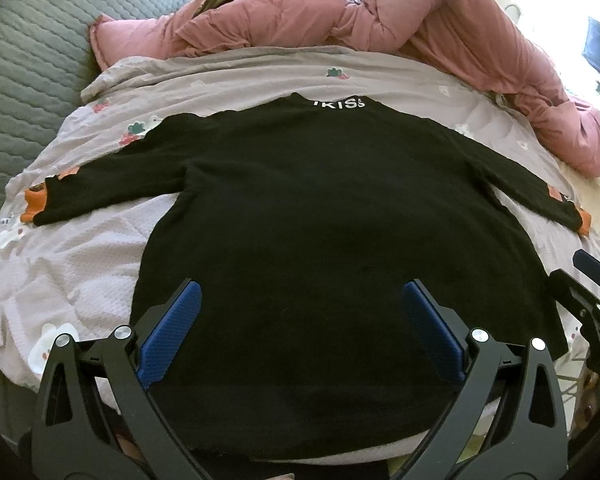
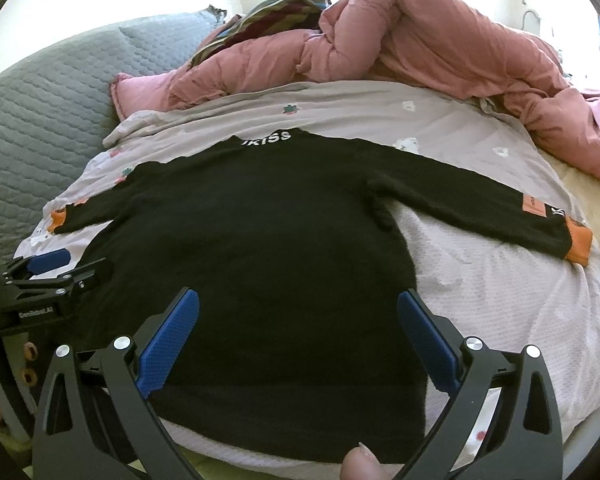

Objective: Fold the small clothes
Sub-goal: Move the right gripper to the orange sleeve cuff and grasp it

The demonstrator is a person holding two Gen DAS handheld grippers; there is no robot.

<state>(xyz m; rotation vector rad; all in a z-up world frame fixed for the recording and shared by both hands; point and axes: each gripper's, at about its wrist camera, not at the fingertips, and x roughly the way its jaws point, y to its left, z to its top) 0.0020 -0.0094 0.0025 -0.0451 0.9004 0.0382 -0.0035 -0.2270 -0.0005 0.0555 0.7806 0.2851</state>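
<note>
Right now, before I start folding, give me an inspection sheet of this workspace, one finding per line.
Surface: bed with pale floral blanket, lightly wrinkled.
Job's things: black sweater lying flat, unfolded, both sleeves spread outward, orange cuffs, collar at the far end.
Clutter: pink duvet bunched along the far edge; striped fabric behind it; grey quilted cover at the left.
Grippers: left gripper open above the sweater's hem; right gripper open above the hem, nearer the right side.
Cables: nothing seen.
Surroundings: bright window light beyond the bed.
</note>
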